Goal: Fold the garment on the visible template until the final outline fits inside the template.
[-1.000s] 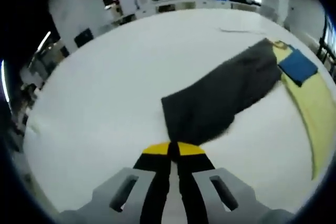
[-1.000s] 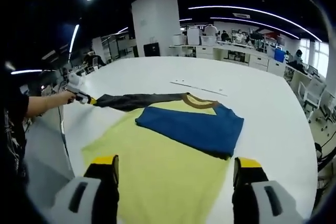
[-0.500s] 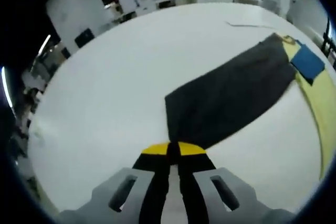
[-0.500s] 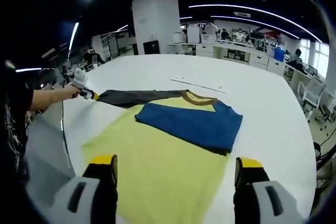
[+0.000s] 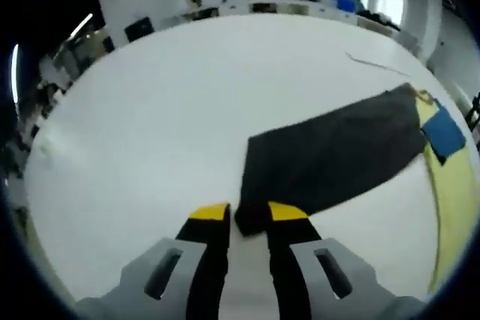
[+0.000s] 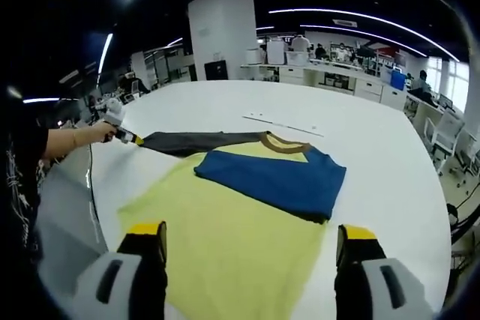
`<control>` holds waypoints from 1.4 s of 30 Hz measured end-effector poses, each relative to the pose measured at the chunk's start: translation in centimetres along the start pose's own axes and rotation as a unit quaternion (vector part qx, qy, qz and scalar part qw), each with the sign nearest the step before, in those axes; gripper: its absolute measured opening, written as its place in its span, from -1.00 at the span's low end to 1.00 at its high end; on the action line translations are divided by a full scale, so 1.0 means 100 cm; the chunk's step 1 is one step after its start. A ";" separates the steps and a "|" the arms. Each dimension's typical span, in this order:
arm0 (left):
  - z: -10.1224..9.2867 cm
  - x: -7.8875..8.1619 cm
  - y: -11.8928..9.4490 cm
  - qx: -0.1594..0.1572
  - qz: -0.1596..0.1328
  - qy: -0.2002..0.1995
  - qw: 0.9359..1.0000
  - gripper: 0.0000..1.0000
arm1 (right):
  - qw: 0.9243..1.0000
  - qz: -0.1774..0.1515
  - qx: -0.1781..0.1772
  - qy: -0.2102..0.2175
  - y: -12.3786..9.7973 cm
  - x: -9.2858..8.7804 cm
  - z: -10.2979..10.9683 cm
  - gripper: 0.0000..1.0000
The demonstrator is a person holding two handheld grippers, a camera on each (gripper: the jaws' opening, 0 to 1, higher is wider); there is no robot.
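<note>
A yellow shirt (image 6: 225, 237) lies flat on the white table (image 6: 375, 148), with a blue part (image 6: 274, 177) folded across its chest below the brown collar (image 6: 283, 142). Its dark grey sleeve (image 5: 330, 159) stretches out flat toward my left gripper (image 5: 247, 213), whose jaws stand slightly apart with the cuff corner lying between them. In the right gripper view the sleeve (image 6: 191, 142) runs left to the left gripper (image 6: 124, 138), held by a hand. My right gripper (image 6: 251, 234) is wide open above the shirt's lower body, holding nothing.
A thin line mark (image 6: 285, 124) lies on the table beyond the collar. The table's near edge (image 6: 90, 207) curves down the left of the right gripper view. A person's arm (image 6: 67, 144) reaches in from the left. A white pillar (image 6: 221, 35) and office desks stand far behind.
My left gripper's jaws were pressed together on the sleeve cuff; they have parted, and the sleeve lies flatter on the table. The right gripper has barely moved.
</note>
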State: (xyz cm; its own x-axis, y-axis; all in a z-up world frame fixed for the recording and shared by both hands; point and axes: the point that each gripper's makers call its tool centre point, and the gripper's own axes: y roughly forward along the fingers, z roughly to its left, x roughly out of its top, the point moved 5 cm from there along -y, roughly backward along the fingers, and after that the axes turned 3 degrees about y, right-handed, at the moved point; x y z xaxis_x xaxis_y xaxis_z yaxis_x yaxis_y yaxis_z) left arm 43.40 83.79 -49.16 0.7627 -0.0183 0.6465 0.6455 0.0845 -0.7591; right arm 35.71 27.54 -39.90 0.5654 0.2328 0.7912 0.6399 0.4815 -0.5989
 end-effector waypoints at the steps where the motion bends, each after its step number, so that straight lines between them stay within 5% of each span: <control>1: 0.000 0.000 0.001 0.001 -0.001 -0.009 1.000 -0.71 | 1.000 0.001 0.000 0.000 -0.001 -0.001 0.000 0.89; 7: -0.003 0.000 0.003 -0.001 0.002 -0.052 0.999 -0.79 | 1.000 -0.002 0.001 0.000 -0.003 -0.001 0.001 0.93; 14: -0.005 0.003 0.003 -0.003 0.006 -0.044 0.999 -0.98 | 1.000 -0.004 0.000 0.006 -0.005 -0.004 0.001 0.93; 25: -0.015 0.023 -0.010 -0.015 -0.020 -0.025 0.999 -0.99 | 1.000 -0.003 0.004 -0.002 -0.005 -0.005 0.006 0.96; 42: -0.079 0.076 -0.033 -0.096 -0.073 0.013 0.993 -0.99 | 1.000 -0.007 0.014 -0.016 -0.010 -0.001 0.012 0.99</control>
State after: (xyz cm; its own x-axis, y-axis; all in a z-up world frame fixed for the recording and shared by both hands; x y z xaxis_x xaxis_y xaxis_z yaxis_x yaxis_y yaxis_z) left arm 47.37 75.54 -42.36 0.6596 -0.0415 0.7505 0.7434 -0.1114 -0.6595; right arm 34.42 28.02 -39.22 0.5397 0.2525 0.8031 0.6319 0.5088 -0.5846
